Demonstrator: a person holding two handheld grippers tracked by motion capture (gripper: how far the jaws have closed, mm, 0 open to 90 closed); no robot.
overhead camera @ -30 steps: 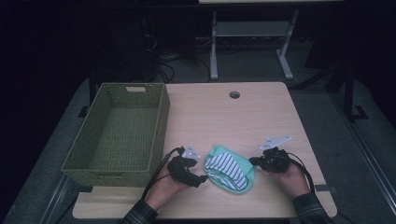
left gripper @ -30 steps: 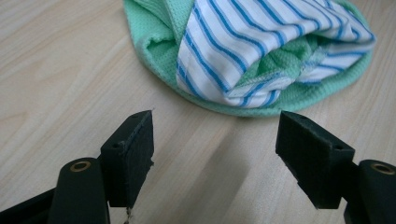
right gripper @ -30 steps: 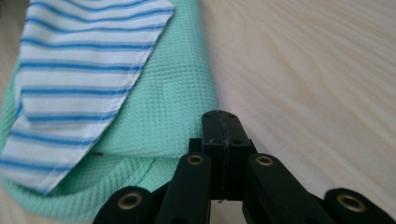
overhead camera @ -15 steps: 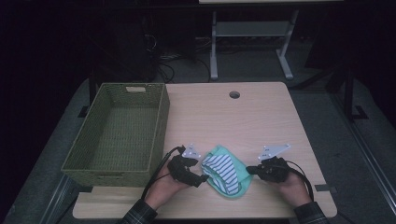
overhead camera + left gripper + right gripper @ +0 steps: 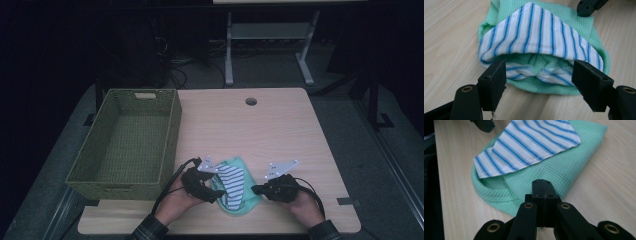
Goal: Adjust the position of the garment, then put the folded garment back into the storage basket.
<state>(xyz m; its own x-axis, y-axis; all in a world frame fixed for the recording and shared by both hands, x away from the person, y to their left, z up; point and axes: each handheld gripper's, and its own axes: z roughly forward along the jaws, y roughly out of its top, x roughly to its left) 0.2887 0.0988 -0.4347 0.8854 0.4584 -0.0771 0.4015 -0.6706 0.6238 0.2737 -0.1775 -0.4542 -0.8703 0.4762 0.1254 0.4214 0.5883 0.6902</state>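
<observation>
Your left hand-held gripper [image 5: 539,82] stands open, the folded cloth's [image 5: 541,35] near edge straight ahead between its jaws; your right hand-held gripper [image 5: 543,195] is closed, empty.

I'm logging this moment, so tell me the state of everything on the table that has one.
Left claw: open, jaws either side of the cloth's near edge.
Right claw: shut, tips at the cloth's edge; whether it pinches fabric I cannot tell.
Green cloth: folded, flat on the table, striped cloth tucked in its fold.
Basket: upright, empty.
</observation>
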